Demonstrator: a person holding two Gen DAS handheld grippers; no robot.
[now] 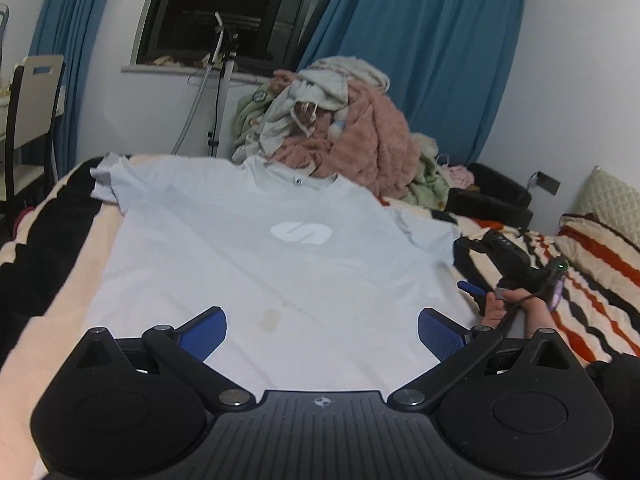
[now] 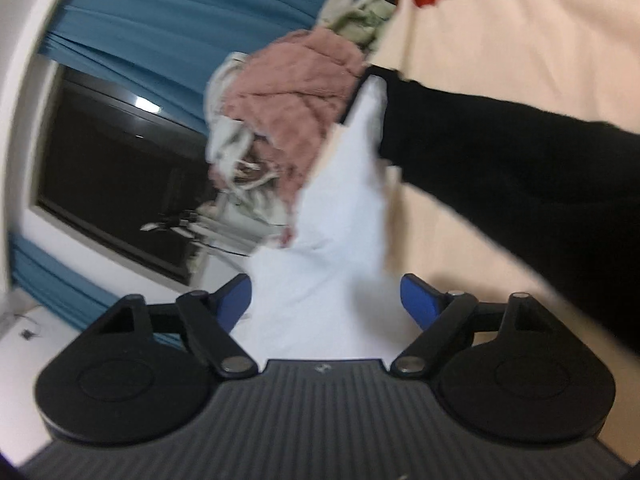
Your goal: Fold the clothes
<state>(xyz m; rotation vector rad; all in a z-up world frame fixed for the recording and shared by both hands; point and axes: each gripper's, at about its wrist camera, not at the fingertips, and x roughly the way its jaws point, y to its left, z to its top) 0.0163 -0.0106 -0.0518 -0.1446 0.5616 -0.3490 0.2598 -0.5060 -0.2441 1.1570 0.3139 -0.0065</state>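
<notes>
T-shirt [image 1: 256,248] spread flat on bed [image 1: 52,280] — ready for folding | left gripper [image 1: 322,334] jaws wide, empty | right gripper [image 2: 326,300] agape — shirt edge between, ungripped

A home bedroom: striped bedding [image 1: 592,280], curtained window [image 1: 224,12], heaped laundry [image 1: 340,120].

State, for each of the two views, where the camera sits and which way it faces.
Left wrist: on the left gripper, looking along the T-shirt toward the window; its open fingers and the right gripper show.
Right wrist: on the right gripper, rolled sideways, facing the shirt's edge; open fingers show.
Shared: T-shirt, pink laundry pile, curtains.
</notes>
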